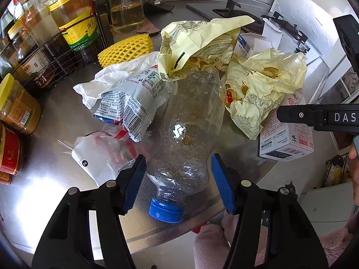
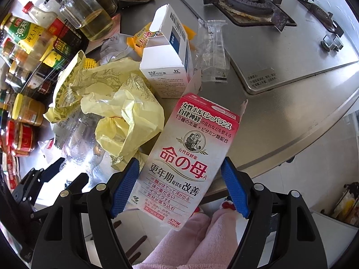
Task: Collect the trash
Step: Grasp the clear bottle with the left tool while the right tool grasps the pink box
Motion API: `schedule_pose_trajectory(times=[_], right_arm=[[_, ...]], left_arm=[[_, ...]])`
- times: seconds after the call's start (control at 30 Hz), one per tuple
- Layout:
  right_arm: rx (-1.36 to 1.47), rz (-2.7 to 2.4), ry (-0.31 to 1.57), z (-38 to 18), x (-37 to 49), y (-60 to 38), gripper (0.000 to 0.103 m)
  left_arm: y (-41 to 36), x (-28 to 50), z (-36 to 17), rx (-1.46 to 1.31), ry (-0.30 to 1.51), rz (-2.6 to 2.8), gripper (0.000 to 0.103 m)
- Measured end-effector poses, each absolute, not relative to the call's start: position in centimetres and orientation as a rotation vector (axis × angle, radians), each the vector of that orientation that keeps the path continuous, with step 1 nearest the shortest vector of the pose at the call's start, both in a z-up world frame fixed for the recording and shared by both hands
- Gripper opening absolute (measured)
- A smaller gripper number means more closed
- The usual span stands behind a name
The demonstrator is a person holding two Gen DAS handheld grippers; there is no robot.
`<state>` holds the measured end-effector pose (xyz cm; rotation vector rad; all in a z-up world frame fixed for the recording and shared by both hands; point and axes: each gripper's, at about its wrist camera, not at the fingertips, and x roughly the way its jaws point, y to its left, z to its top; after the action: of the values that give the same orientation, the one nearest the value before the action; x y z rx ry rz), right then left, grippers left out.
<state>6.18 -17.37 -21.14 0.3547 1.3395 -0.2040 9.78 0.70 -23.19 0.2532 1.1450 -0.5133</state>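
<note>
Left wrist view looks along the left gripper (image 1: 178,182), whose blue-padded jaws stand apart on either side of a crushed clear plastic bottle (image 1: 190,132). That bottle lies on the steel counter (image 1: 56,116) near its front edge, blue cap (image 1: 166,209) pointing toward the camera; neither pad presses the plastic, though the left-hand one sits just beside the bottle's shoulder. Behind the bottle is a heap of trash: a crumpled yellow wrapper (image 1: 197,44), a second yellow wrapper (image 1: 264,89) to its right, a printed white snack bag (image 1: 134,103) to its left, and a yellow foam net (image 1: 126,50) farther back. A wire rack of condiment bottles (image 1: 67,15) lines the counter's left side.

Right wrist view shows the right gripper (image 2: 179,186) also spread open, its jaws flanking the lower part of a pink-and-white medicine box (image 2: 188,154). That box overhangs the counter's front edge, its torn top flap pointing away; the left pad is touching or nearly touching its side, while the right pad stands clear. Beyond it stand an opened white-and-blue carton (image 2: 168,51) and a clear empty sachet (image 2: 213,51), with the gas stove (image 2: 253,2) at the back right corner.
</note>
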Motion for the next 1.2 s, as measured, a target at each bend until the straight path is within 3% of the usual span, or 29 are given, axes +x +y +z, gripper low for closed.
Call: schedule_pose_trajectory(times=[0.4, 1.2], right_arm=[[0.374, -0.236, 1.310, -22.3, 5.2, -19.3, 0.060], [0.318, -0.204, 1.158, -17.0, 1.6, -19.3, 0.059]], left_arm=[[-0.4, 10.0, -23.8, 0.265, 1.132, -0.550, 0.055], [2.2, 4.2, -16.4, 0.254, 0.970, -0.419, 0.055]])
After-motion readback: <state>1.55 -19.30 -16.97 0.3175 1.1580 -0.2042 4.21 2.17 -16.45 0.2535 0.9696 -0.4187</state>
